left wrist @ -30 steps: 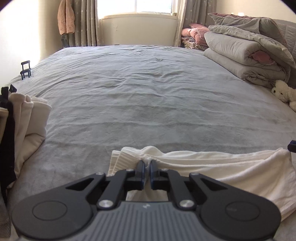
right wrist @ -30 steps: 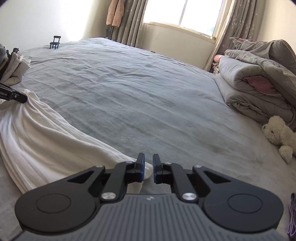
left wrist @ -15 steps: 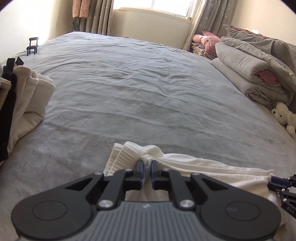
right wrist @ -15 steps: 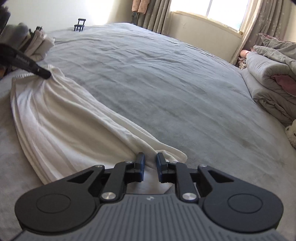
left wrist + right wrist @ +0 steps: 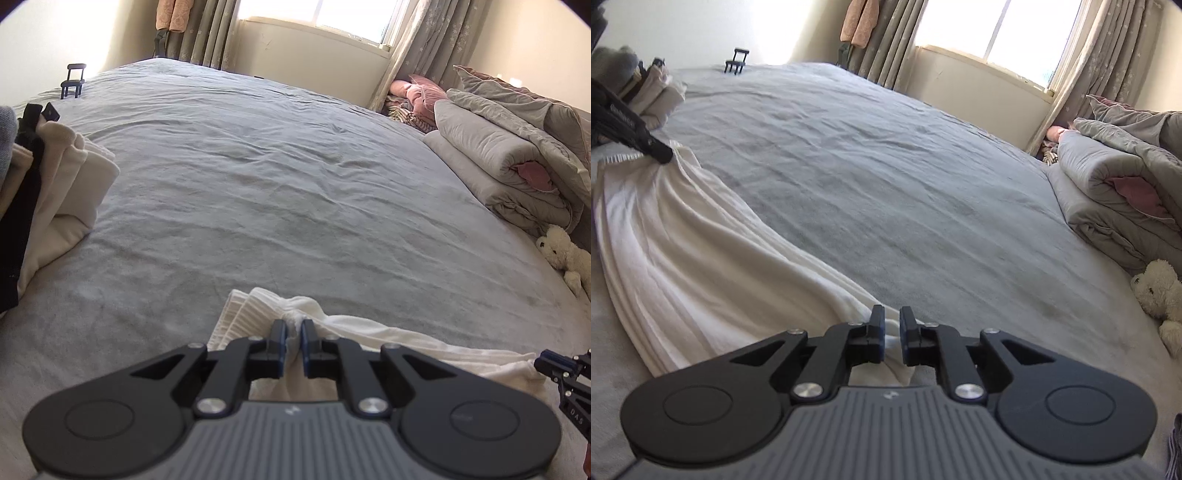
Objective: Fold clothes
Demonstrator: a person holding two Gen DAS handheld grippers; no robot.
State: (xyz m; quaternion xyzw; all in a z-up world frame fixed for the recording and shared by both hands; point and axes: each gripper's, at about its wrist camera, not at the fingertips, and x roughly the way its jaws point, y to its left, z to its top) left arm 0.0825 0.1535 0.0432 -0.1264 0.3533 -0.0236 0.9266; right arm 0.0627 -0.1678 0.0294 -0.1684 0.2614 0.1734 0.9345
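Left wrist view first: your left gripper (image 5: 293, 334) is clamped on a bunched ribbed end of the white garment (image 5: 424, 345), which lies low on the grey bed (image 5: 295, 184) and runs off to your right, where your right gripper (image 5: 543, 363) meets its other end. From the right wrist view, your right gripper (image 5: 892, 332) is pinched on a narrow corner of the white garment (image 5: 701, 266); its long axis stretches across the near edge of the bed (image 5: 905, 203) between your two grippers, the cloth pulled into lengthwise folds and resting on the sheet. Both grippers sit low and point forward across the mattress. Farther left, a stack of folded clothes (image 5: 62, 184) stands on the bed. Farther right lie a plush toy (image 5: 565, 254) and rolled quilts (image 5: 509, 162). A small black stand (image 5: 74, 79) sits at the far-left edge.
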